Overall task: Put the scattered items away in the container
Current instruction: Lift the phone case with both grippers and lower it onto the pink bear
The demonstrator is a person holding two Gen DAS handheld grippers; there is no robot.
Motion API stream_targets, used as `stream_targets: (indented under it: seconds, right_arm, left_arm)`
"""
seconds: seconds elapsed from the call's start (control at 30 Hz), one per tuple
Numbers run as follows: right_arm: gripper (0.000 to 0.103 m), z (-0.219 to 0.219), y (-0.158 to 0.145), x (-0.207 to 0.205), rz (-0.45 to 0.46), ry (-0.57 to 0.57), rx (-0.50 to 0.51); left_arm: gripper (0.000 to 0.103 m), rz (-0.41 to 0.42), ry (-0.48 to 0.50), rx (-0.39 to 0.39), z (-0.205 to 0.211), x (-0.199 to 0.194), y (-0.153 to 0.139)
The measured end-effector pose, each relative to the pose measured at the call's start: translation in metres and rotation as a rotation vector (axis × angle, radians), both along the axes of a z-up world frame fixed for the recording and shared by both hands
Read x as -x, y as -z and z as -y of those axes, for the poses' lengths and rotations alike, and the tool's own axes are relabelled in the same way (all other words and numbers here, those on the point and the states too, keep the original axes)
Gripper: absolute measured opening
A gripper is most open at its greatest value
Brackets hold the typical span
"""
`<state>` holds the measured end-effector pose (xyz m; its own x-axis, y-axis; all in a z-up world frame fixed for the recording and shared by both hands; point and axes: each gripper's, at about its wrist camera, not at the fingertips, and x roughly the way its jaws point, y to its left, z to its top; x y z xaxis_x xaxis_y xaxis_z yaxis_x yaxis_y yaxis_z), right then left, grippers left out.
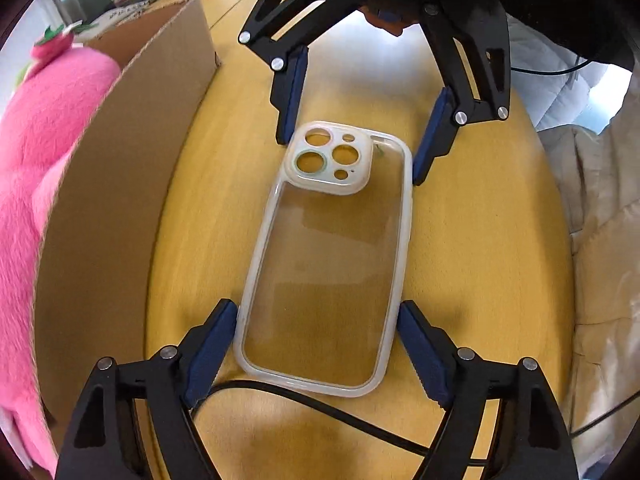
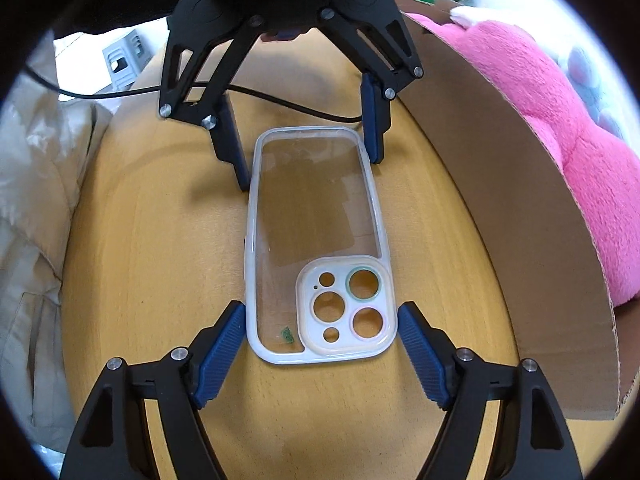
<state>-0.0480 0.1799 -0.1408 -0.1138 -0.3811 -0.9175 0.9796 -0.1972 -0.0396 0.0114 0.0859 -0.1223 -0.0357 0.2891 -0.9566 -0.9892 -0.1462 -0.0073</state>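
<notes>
A clear phone case (image 1: 326, 264) with a white camera block lies flat on the wooden table (image 1: 480, 240). My left gripper (image 1: 318, 320) is open, its blue pads on either side of the case's plain end. My right gripper (image 1: 352, 152) is open, straddling the camera end. In the right wrist view the case (image 2: 316, 236) lies between the right gripper (image 2: 320, 320) near the camera block and the left gripper (image 2: 310, 164) at the far end. The cardboard box (image 1: 120, 184) stands beside the case, also in the right wrist view (image 2: 520, 200).
A pink plush toy (image 1: 36, 152) sits in the box, also seen in the right wrist view (image 2: 568, 120). A black cable (image 1: 340, 416) runs across the table under my left gripper. Pale crumpled fabric (image 1: 600, 240) lies beyond the table's edge.
</notes>
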Motion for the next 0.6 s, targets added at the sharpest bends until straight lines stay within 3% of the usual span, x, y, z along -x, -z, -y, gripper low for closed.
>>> stream_targets:
  seconds: [0.2, 0.43, 0.5, 0.57, 0.6]
  right_arm:
    - [0.077, 0.016, -0.012, 0.006, -0.025, -0.057, -0.021]
    - [0.077, 0.033, -0.079, 0.028, -0.137, -0.124, 0.001]
    - [0.077, 0.043, -0.1, 0.043, -0.181, -0.148, -0.001]
    - [0.077, 0.063, -0.099, 0.051, -0.225, -0.175, -0.014]
    - [0.077, 0.058, -0.117, 0.057, -0.247, -0.186, -0.024]
  left_arm:
    - [0.084, -0.03, -0.033, -0.038, 0.012, -0.01, -0.019]
    - [0.084, -0.177, -0.058, -0.106, 0.036, -0.007, -0.099]
    - [0.083, -0.223, -0.059, -0.103, 0.049, -0.001, -0.119]
    - [0.083, -0.273, -0.059, -0.086, 0.055, 0.014, -0.142]
    - [0.083, -0.292, -0.061, -0.075, 0.059, 0.033, -0.151]
